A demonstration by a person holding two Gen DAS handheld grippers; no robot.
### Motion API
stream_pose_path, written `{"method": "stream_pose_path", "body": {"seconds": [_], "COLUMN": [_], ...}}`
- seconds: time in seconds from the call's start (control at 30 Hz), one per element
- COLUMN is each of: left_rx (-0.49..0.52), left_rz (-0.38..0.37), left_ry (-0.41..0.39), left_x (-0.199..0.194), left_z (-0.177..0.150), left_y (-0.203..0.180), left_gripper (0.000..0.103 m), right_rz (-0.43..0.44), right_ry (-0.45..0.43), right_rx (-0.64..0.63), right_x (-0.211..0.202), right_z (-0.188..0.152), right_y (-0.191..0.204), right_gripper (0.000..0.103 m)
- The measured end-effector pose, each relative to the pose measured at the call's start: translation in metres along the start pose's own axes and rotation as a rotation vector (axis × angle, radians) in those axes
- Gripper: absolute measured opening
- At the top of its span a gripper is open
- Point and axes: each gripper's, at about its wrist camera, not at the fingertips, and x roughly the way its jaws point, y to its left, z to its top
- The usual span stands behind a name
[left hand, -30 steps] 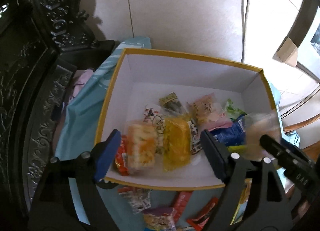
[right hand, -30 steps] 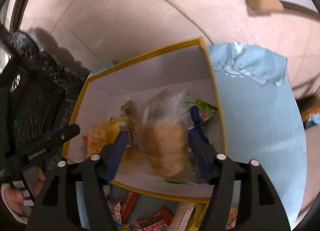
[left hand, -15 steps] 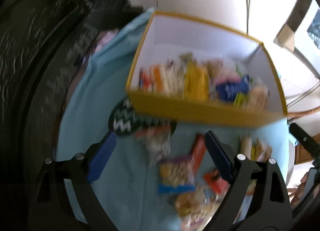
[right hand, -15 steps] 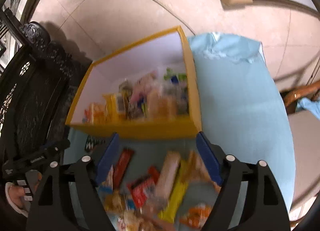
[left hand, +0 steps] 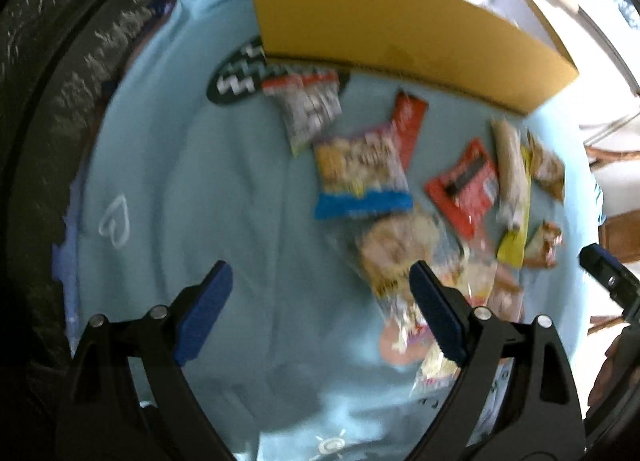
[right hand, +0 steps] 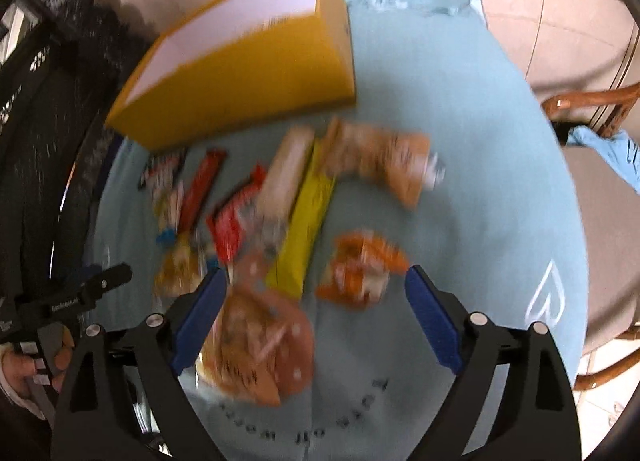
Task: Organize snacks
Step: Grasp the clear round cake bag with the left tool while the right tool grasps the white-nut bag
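A yellow box (left hand: 404,25) (right hand: 240,77) with white inner walls stands at the far side of a light blue cloth (left hand: 224,197) (right hand: 452,133). Several snack packets lie in front of it: a blue-edged bag (left hand: 360,177), red packets (left hand: 464,189) (right hand: 200,189), a yellow bar (right hand: 304,225), an orange packet (right hand: 360,265). My left gripper (left hand: 320,309) hangs open over bare cloth, left of a pale cookie bag (left hand: 396,249). My right gripper (right hand: 312,317) has its jaws opening above the pile, empty, with the orange packet lying between and beyond its fingers.
Dark carved furniture (left hand: 60,61) (right hand: 44,73) borders the cloth on the left. A wicker chair (right hand: 592,109) with a blue rag stands at the right. A hand (right hand: 28,365) holds the other gripper's handle. Tiled floor lies behind the box.
Both grippers pulled back from over the box to above the loose snacks. The right gripper let go of a clear cookie bag into the box and opened wider.
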Motion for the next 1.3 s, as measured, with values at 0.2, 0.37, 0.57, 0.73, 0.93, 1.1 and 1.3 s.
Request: {"method": "stream_pose_path", "body": {"seconds": [0.2,0.37,0.57,0.73,0.93,1.1,1.3], "left_rx": [0.018,-0.035,-0.085,-0.095,-0.076,-0.028,-0.055], "left_rz": [-0.007,-0.046,-0.09,-0.062,-0.08,-0.077,-0.088], "left_ry": [0.041,0.073,0.105,0.135,0.134,0.09,0.06], "left_x": [0.013,0.022,0.033,0.054,0.062,0.039,0.014], "left_z": [-0.014,-0.008,0.013,0.028,0.025,0.012,-0.003], "left_y": [-0.011,-0.013,-0.032,-0.045,-0.042,-0.026,0.006], "left_gripper": [0.091,0.091,0.091,0.091,0.066,0.059,0.059], "right_rz": [0.023,0.028,0.02,0.012,0.006,-0.014,-0.112], "right_ry": [0.068,0.059,0.052,0.041,0.029,0.002,-0.081], "right_rx": [0.037,0.033,0.056,0.061,0.074,0.085,0.054], "right_x": [0.005,0.001,-0.005,-0.01,-0.014,-0.013,-0.004], "right_z": [-0.029,-0.038,-0.041,-0.041,-0.034,-0.018,0.024], "right_y": [0.003,0.002,-0.008,-0.015,-0.022,-0.029,-0.033], "right_gripper": [0.091,0.091,0.091,0.091,0.091,0.091,0.091]}}
